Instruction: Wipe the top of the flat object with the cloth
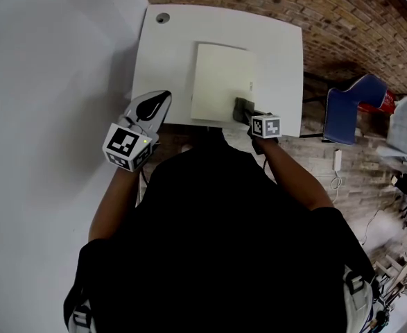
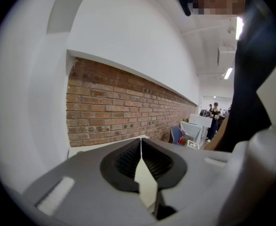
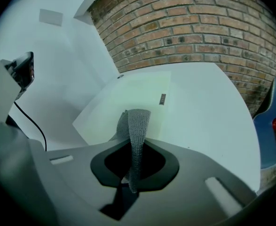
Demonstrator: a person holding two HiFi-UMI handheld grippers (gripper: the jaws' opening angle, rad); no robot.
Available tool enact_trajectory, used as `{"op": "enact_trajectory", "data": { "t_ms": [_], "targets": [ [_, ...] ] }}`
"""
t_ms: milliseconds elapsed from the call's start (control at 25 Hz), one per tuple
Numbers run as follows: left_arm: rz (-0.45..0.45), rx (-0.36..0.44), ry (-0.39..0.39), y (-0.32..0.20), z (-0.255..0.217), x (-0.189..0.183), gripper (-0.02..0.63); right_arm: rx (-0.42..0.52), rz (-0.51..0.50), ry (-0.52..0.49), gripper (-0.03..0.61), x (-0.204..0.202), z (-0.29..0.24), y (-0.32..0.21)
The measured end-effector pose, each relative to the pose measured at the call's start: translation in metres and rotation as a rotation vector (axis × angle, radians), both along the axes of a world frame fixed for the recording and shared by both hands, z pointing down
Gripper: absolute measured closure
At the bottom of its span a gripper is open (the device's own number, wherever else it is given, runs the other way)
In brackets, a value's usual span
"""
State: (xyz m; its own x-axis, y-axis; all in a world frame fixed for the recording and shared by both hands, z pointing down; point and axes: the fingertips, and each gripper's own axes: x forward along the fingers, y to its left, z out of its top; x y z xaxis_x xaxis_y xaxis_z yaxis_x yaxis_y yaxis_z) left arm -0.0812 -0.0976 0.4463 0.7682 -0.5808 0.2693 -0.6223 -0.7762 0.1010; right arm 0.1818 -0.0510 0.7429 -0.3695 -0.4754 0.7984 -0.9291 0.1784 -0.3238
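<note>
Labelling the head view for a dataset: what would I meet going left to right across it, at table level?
In order: left hand-held gripper → flat object → right hand-held gripper, shut on the cloth → blue chair.

The cloth [image 3: 138, 126] between the right gripper's [image 3: 137, 150] jaws is grey with a fine knit weave. Ahead of it, the flat board [image 3: 128, 98] is pale cream, the table [image 3: 208, 107] white, and the brick wall [image 3: 199, 27] beyond red-brown.
</note>
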Motion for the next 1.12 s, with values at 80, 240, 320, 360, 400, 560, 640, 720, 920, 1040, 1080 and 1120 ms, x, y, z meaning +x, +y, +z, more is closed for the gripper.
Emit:
{"op": "enact_trajectory", "data": {
  "t_ms": [80,240,320,360,400,560,640,720,920,1040,1080,1120],
  "targets": [
    [0.005,0.0,0.001,-0.001,-0.001,0.003,0.611,-0.001,0.008,0.0,0.566,0.005,0.0,0.003],
    [0.007,-0.005,-0.002,0.0,-0.001,0.003,0.611,-0.006,0.016,0.004,0.566,0.012,0.001,0.007],
    [0.004,-0.007,-0.004,0.001,0.001,0.003,0.611,-0.006,0.016,0.006,0.566,0.013,0.001,0.008],
    [0.002,-0.008,-0.004,0.001,0.002,0.002,0.611,-0.006,0.015,0.008,0.566,0.013,0.001,0.008],
    [0.001,-0.008,-0.003,0.0,0.002,0.002,0.611,-0.006,0.014,0.01,0.566,0.014,0.002,0.008],
    [-0.001,-0.007,0.001,-0.001,0.002,0.003,0.611,-0.006,0.01,0.007,0.566,0.012,0.002,0.007],
    [-0.001,-0.009,0.002,0.0,0.001,0.004,0.611,-0.007,0.01,0.003,0.566,0.012,0.001,0.007],
    [-0.002,-0.01,0.002,-0.001,0.003,0.004,0.611,-0.012,0.011,0.0,0.566,0.012,0.002,0.007],
    [-0.008,-0.009,0.004,-0.004,0.004,0.004,0.611,-0.004,0.001,-0.007,0.566,0.011,-0.005,0.004],
    [-0.009,-0.004,0.008,-0.007,0.003,0.005,0.611,0.028,-0.006,-0.013,0.566,0.008,-0.019,-0.002],
    [-0.009,-0.002,0.01,-0.007,0.002,0.005,0.611,0.037,-0.01,-0.012,0.566,0.007,-0.025,-0.004],
    [-0.009,-0.001,0.01,-0.008,0.002,0.006,0.611,0.047,-0.015,-0.008,0.566,0.006,-0.031,-0.007]
  ]
}}
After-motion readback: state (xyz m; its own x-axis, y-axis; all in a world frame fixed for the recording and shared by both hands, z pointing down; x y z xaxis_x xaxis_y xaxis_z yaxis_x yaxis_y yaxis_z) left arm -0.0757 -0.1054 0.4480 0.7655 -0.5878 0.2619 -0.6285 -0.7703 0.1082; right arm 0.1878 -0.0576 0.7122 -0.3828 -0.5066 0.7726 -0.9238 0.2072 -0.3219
